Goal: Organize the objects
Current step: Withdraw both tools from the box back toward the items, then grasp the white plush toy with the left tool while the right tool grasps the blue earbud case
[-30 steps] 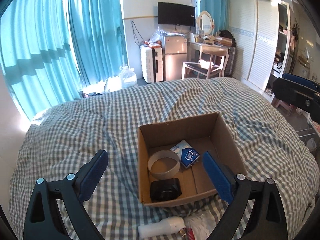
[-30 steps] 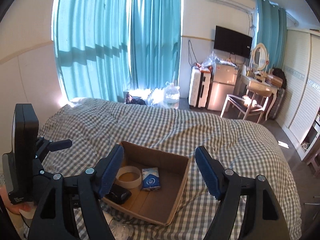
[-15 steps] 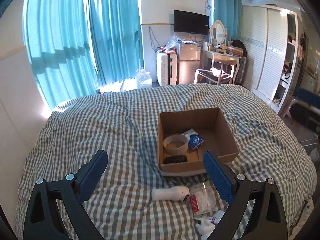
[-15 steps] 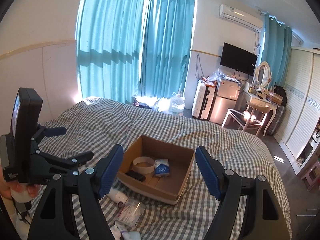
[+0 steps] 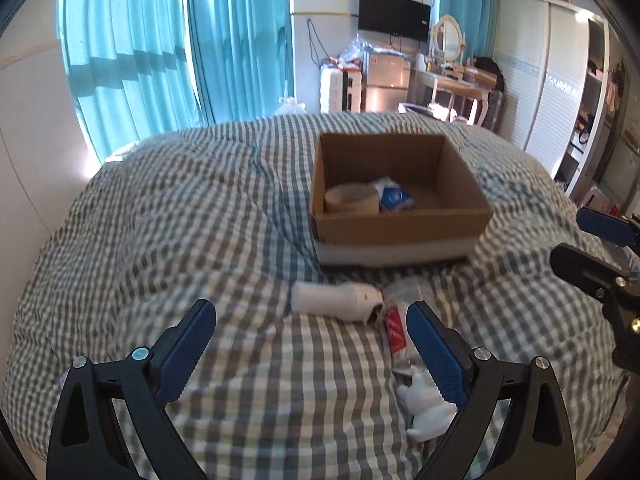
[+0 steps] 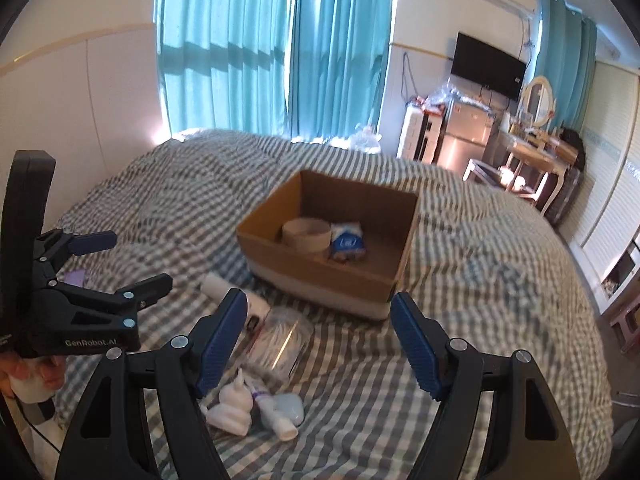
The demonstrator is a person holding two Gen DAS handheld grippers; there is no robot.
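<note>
A brown cardboard box [image 5: 400, 224] [image 6: 320, 270] stands on the checked bed and holds a tape roll [image 5: 351, 200] [image 6: 306, 233] and a blue-white packet [image 5: 394, 196] [image 6: 348, 242]. In front of it lie a white bottle [image 5: 336, 298] [image 6: 236, 294], a clear bag of cotton swabs [image 5: 398, 328] [image 6: 282, 342], a white figurine [image 5: 430, 412] [image 6: 232, 406] and a small tube [image 6: 276, 414]. My left gripper [image 5: 312, 356] [image 6: 120, 260] is open and empty above the bedding near the bottle. My right gripper [image 6: 318, 344] [image 5: 596, 246] is open and empty over the bag.
The checked duvet [image 5: 180, 216] covers the bed. A purple scrap [image 6: 76, 278] lies at the left. Teal curtains [image 6: 280, 48], a suitcase [image 5: 340, 88], a fridge [image 6: 468, 136], a dressing table with chair [image 6: 528, 160] and a wardrobe [image 5: 560, 80] stand beyond the bed.
Both grippers pulled back from the box and dropped lower toward the bed. The loose items in front of the box came into view. Both stayed open.
</note>
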